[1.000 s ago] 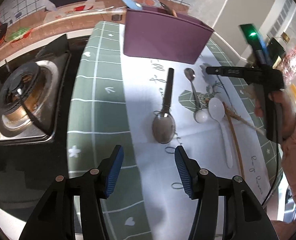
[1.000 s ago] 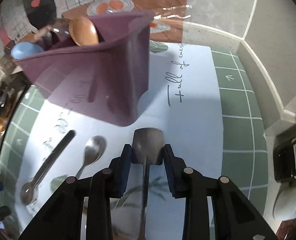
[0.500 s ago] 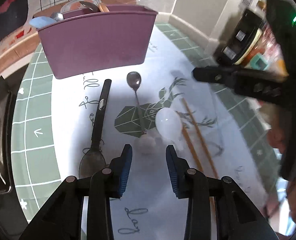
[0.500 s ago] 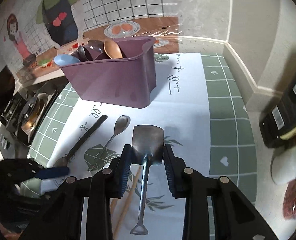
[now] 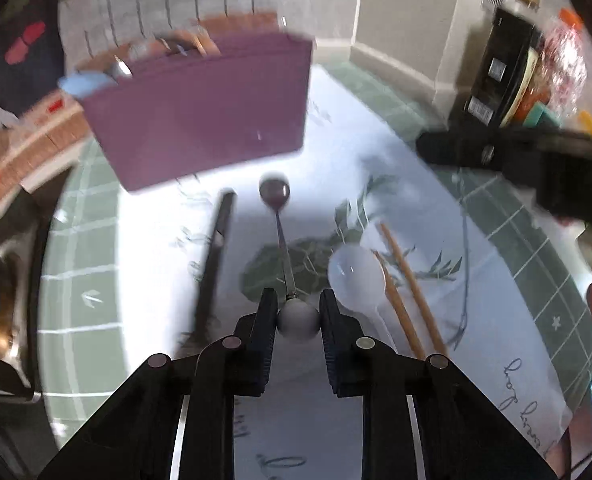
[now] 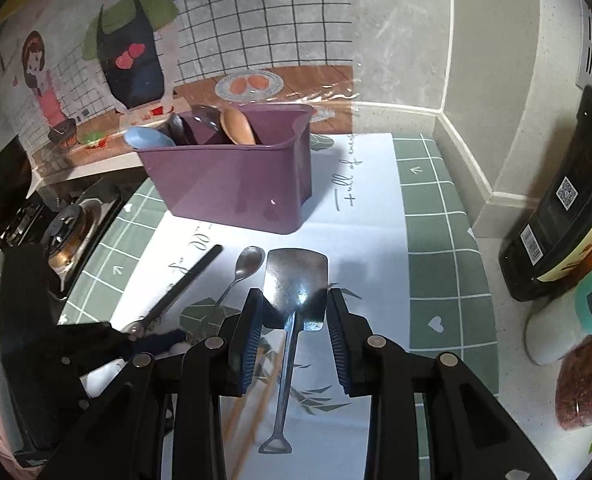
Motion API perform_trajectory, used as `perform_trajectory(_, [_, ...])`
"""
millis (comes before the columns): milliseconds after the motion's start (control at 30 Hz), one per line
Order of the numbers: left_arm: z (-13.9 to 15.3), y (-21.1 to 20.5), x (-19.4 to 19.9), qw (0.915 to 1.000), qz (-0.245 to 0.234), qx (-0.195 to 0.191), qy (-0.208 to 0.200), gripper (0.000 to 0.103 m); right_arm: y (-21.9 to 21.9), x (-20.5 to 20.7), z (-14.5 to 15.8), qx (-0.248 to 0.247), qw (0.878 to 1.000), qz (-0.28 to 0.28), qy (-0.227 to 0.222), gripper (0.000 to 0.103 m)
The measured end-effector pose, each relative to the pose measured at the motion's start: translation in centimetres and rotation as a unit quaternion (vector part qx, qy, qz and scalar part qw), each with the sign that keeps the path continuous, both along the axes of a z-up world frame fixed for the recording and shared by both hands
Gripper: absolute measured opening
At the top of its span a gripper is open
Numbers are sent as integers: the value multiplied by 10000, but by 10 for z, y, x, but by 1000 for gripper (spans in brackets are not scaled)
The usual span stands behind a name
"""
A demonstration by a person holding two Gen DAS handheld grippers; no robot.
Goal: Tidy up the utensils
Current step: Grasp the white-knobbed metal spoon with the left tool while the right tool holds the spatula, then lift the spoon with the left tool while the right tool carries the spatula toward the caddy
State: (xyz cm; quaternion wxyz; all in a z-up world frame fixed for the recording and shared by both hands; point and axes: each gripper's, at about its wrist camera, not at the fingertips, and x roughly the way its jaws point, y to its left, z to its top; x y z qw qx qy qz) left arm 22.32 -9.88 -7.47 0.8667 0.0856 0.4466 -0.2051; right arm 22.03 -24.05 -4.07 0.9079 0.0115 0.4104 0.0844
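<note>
My left gripper (image 5: 298,312) is shut on the white ball end (image 5: 298,322) of a small metal spoon (image 5: 279,216) lying on the cloth. My right gripper (image 6: 293,322) is shut on the blade of a metal spatula (image 6: 296,280) and holds it above the cloth, handle hanging down. The purple utensil holder (image 6: 235,184) stands behind with several spoons in it; it also shows in the left wrist view (image 5: 207,120). A black-handled ladle (image 5: 215,256), a white plastic spoon (image 5: 356,280) and wooden chopsticks (image 5: 408,292) lie on the cloth.
A gas stove (image 6: 67,224) is at the left. A dark bottle (image 6: 560,216), a teal-capped container (image 6: 568,316) and a jar (image 6: 588,384) stand at the right by the wall. The green-and-white cloth (image 6: 436,264) covers the counter.
My left gripper moved in onto the small spoon's ball end and closed on it. My right gripper rose and drew back from the holder with the spatula.
</note>
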Motion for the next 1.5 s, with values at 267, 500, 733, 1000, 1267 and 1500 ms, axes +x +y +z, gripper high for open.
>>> perform_trajectory(267, [60, 51, -14, 9959, 407, -277, -758, 22, 19, -16, 19, -150, 9992, 206, -293, 29])
perform_trajectory(500, [92, 74, -19, 9921, 544, -454, -1034, 22, 31, -20, 40, -157, 9980, 322, -520, 28])
perform_trajectory(733, [113, 87, -27, 9889, 613, -586, -1222, 22, 39, -24, 52, -142, 9970, 486, -590, 8])
perform_trajectory(1000, [116, 112, -31, 9863, 931, -728, -1152, 22, 22, -13, 30, -224, 9978, 507, -366, 20])
perform_trajectory(1267, [116, 125, -36, 9839, 1158, -817, -1084, 22, 35, 22, -33, -263, 9983, 75, 522, 35])
perform_trajectory(1500, [115, 129, -39, 9814, 1419, -719, -1079, 22, 38, 66, -63, 560, 9835, -1229, 1204, 49])
